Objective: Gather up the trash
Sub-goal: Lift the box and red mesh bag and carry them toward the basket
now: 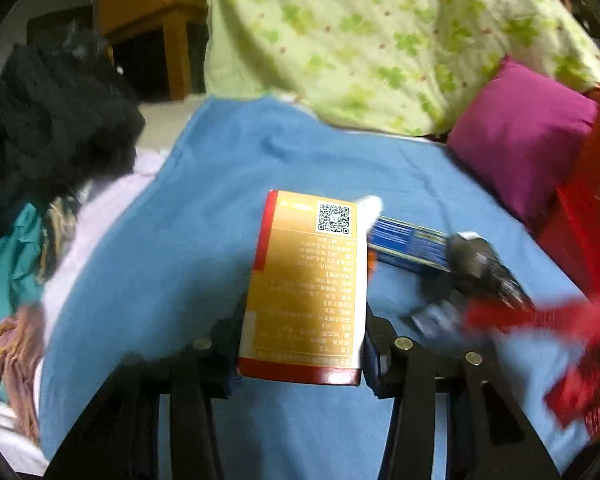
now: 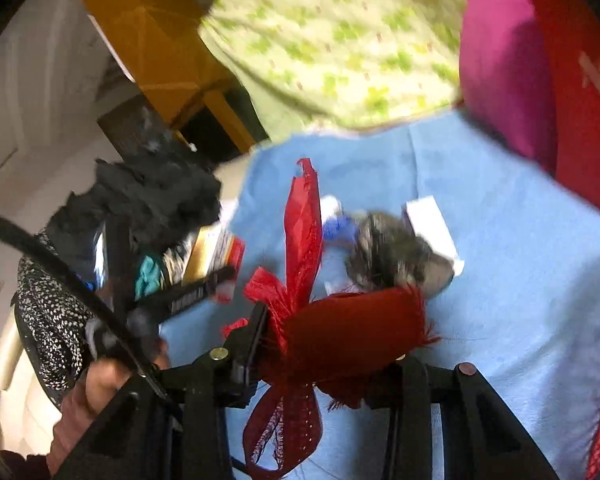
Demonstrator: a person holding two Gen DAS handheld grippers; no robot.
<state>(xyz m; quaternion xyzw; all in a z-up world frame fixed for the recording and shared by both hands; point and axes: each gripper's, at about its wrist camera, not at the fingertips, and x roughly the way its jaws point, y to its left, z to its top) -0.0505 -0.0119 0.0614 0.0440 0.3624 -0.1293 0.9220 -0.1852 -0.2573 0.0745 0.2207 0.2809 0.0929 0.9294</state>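
Left hand-held gripper (image 1: 302, 354): jaws clamped on the gold box (image 1: 306, 280) at its near end, one black finger on each long side. Box is a flat carton, gold face, red trim along the left edge and bottom, white panel with a QR code at the far corner, rows of small print that read upside down from this camera. It sits clear above the blue sheet (image 1: 204, 208).

Right hand-held gripper (image 2: 332, 354): jaws clamped on the red mesh wrapper (image 2: 320, 320). Crumpled net-like material, frayed threads on the right edge, one strip standing up, another loop hanging below the fingers.

Beyond the left gripper, on the sheet: a blue box (image 1: 410, 246) lying flat just right of the gold box, a dark grey blurred lump (image 1: 484, 268) at its right end, something small and white (image 1: 370, 206) at its left end; cannot tell what either is.

Further out: magenta pillow (image 1: 520, 136), green-patterned quilt (image 1: 380, 40), red bag (image 1: 592, 208) at right, black clothing pile (image 1: 52, 128) at left.
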